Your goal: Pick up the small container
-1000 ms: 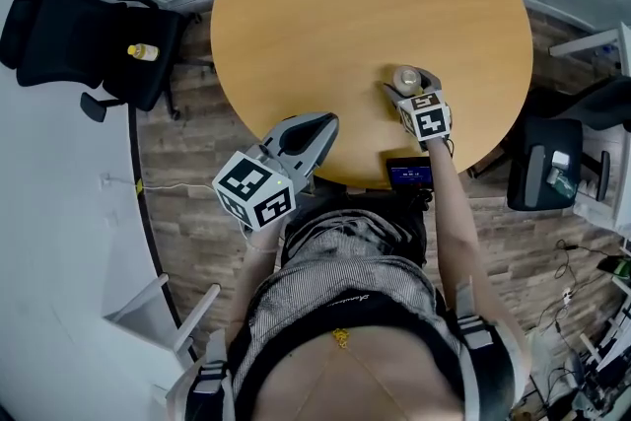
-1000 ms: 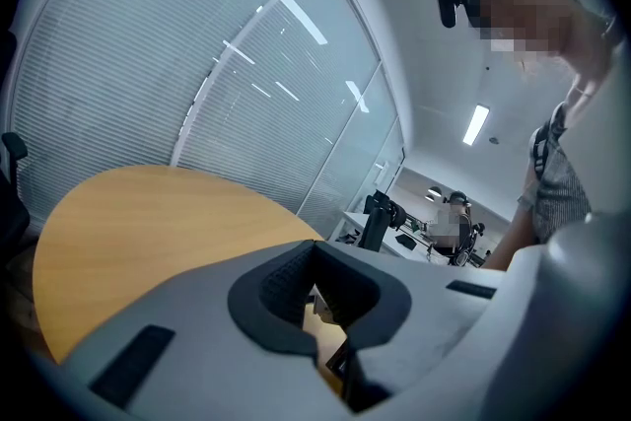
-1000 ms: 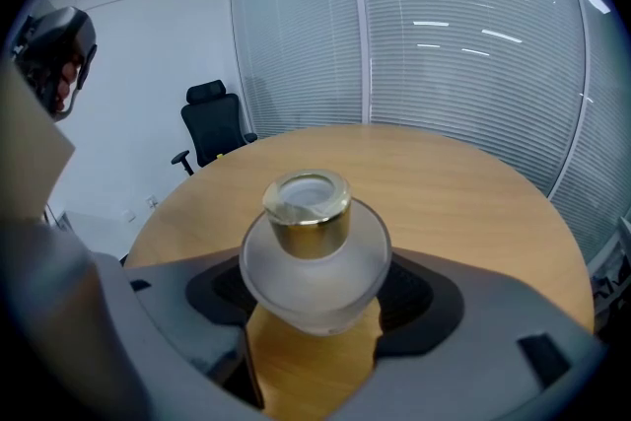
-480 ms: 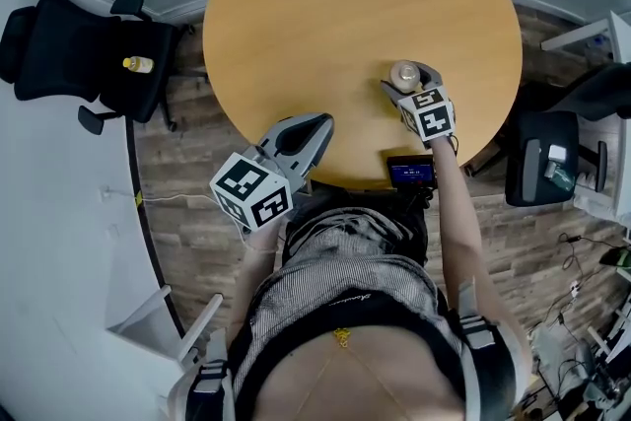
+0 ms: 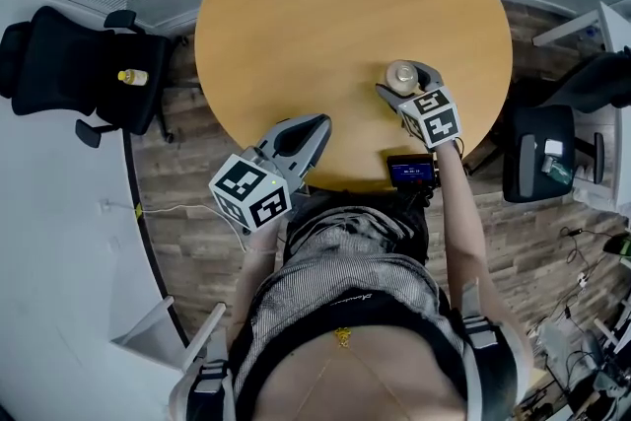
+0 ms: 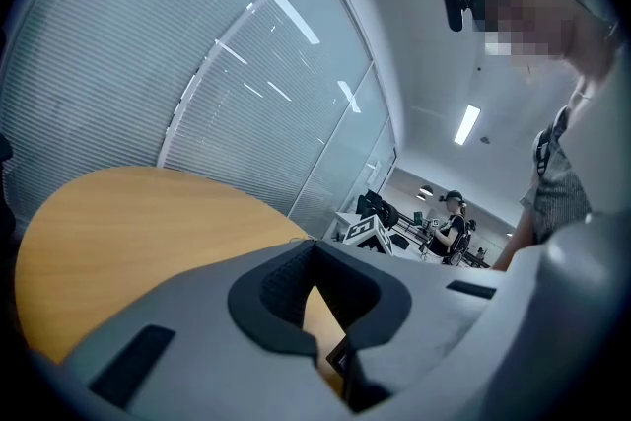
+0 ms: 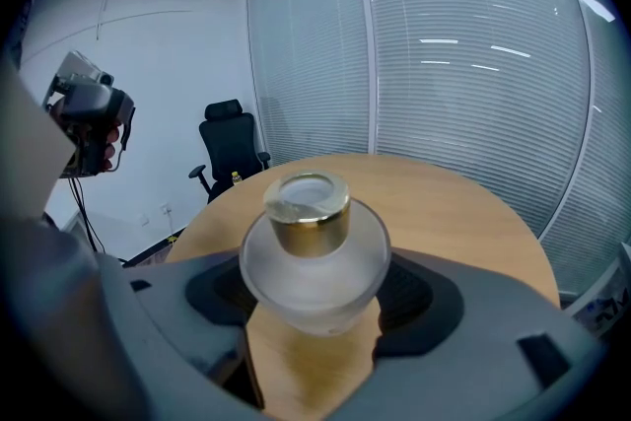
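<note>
The small container (image 7: 314, 251) is a frosted glass jar with a gold band under a clear lid. My right gripper (image 7: 315, 299) is shut on its rounded body, one jaw on each side, and bare table wood shows beneath it. In the head view the container (image 5: 401, 74) and right gripper (image 5: 403, 88) are over the near right part of the round wooden table (image 5: 335, 5). My left gripper (image 5: 314, 130) hovers at the table's near edge, shut and empty; in its own view the left gripper (image 6: 320, 315) points across the tabletop (image 6: 118, 222).
A black device with a lit screen (image 5: 411, 173) sits at the table's near edge by my right arm. A black office chair (image 5: 79, 59) with a small yellow bottle (image 5: 131, 76) on its seat stands to the left. Another dark chair (image 5: 537, 153) is on the right.
The head view has drifted slightly. Both grippers keep nearly the same places over the table, and the right one stays shut on the container.
</note>
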A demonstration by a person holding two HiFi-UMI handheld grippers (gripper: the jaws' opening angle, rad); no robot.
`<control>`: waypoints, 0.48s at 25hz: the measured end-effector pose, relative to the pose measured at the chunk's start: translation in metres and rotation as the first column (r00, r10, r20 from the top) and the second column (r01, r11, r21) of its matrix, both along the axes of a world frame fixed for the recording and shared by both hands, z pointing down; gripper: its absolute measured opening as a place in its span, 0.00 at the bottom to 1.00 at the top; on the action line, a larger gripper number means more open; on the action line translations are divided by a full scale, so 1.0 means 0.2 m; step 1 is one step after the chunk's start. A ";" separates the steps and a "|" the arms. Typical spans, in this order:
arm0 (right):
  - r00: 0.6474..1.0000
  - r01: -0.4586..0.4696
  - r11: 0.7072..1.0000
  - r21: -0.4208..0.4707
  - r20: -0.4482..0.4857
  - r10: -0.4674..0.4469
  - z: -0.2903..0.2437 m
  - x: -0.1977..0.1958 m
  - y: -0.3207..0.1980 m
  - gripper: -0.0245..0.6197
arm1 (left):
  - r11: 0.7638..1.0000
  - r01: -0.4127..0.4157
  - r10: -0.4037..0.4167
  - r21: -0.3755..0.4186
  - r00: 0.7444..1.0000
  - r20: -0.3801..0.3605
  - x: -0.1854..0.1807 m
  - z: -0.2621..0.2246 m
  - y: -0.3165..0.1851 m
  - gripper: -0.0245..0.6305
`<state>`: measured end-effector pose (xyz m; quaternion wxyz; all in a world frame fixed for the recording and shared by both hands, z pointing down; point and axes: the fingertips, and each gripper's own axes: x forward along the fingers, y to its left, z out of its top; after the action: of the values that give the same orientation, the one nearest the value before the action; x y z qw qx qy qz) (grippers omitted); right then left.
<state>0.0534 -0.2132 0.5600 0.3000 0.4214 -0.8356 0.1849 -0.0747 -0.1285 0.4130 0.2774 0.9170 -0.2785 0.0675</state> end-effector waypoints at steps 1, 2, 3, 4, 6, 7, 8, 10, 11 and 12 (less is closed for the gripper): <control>1.000 -0.001 1.000 0.002 0.001 0.001 -0.02 0.01 0.00 0.56 | 1.000 -0.002 0.002 -0.002 1.000 -0.006 0.01 0.00 0.00 0.04; 1.000 -0.002 1.000 0.003 0.000 0.002 -0.04 0.01 0.01 0.56 | 1.000 -0.003 0.003 -0.005 1.000 -0.012 0.01 -0.01 0.00 0.04; 1.000 -0.003 1.000 0.006 -0.001 0.003 -0.06 0.02 0.01 0.56 | 1.000 -0.004 0.003 -0.007 1.000 -0.018 0.02 -0.01 0.00 0.04; 1.000 -0.004 1.000 0.009 -0.001 0.004 -0.08 0.03 0.02 0.56 | 1.000 -0.004 0.004 -0.008 1.000 -0.023 0.02 -0.01 -0.01 0.04; 1.000 -0.006 1.000 0.016 0.010 0.006 -0.12 0.03 0.03 0.56 | 1.000 -0.005 0.005 -0.009 1.000 -0.025 0.04 -0.01 -0.01 0.04; 1.000 -0.007 1.000 0.018 0.020 0.007 -0.15 0.03 0.04 0.56 | 1.000 -0.006 0.006 -0.009 1.000 -0.026 0.04 0.00 -0.01 0.04; 1.000 -0.008 1.000 0.020 0.029 0.008 -0.17 0.03 0.05 0.57 | 1.000 -0.008 0.008 -0.010 1.000 -0.027 0.05 0.00 -0.01 0.04; 0.999 -0.009 1.000 0.025 0.042 0.008 -0.21 0.03 0.07 0.57 | 1.000 -0.011 0.011 -0.012 0.999 -0.031 0.05 0.00 0.00 0.04; 0.999 -0.010 1.000 0.028 0.048 0.008 -0.23 0.02 0.08 0.56 | 1.000 -0.012 0.012 -0.013 0.999 -0.033 0.05 0.00 0.00 0.04; 0.998 -0.011 0.999 0.032 0.056 0.009 -0.25 0.02 0.09 0.57 | 1.000 -0.013 0.013 -0.014 0.999 -0.036 0.05 0.00 0.00 0.04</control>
<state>0.0571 -0.1956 0.5105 0.2687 0.4249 -0.8445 0.1845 -0.0640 -0.1286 0.4134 0.2886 0.9178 -0.2670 0.0550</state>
